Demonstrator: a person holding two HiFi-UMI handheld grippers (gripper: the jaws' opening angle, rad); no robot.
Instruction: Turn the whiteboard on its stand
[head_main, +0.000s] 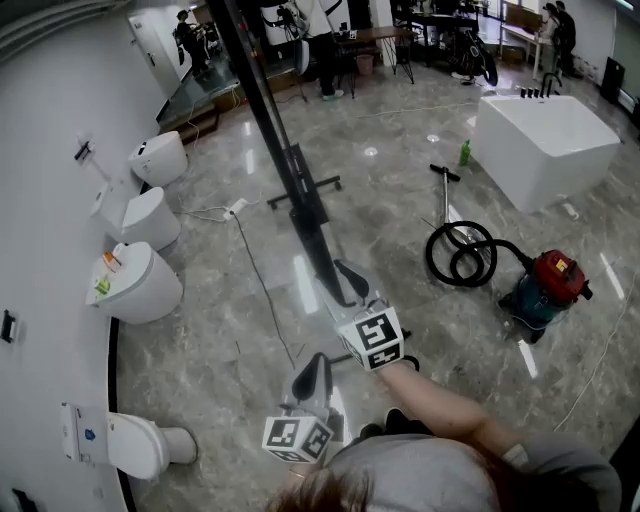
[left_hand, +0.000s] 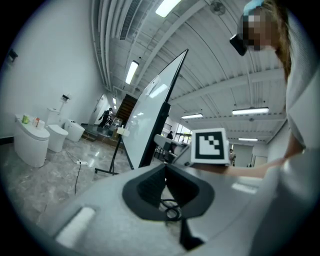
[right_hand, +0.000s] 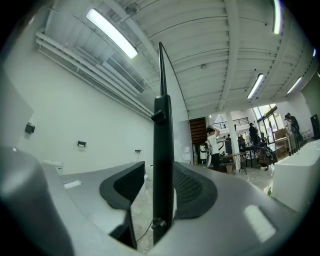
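Observation:
The whiteboard (head_main: 270, 130) stands edge-on to me, its black frame running from the top of the head view down to my right gripper (head_main: 348, 285). In the right gripper view that frame (right_hand: 162, 130) rises upright between the jaws of the right gripper (right_hand: 159, 165). The right pad (right_hand: 192, 187) lies against the frame, and a thin strip of wall shows between the frame and the left pad (right_hand: 125, 185). My left gripper (head_main: 312, 368) hangs lower and nearer to me, apart from the board. Its jaws (left_hand: 165, 167) are shut on nothing. The white board face (left_hand: 150, 115) tilts up ahead of it.
The stand's foot (head_main: 300, 195) spreads over the marble floor. A cable with a power strip (head_main: 235, 208) lies left of it. Toilets (head_main: 140, 285) line the left wall. To the right stand a red vacuum (head_main: 548, 285) with its hose (head_main: 460, 255) and a white tub (head_main: 545, 135). People (head_main: 320, 40) are far back.

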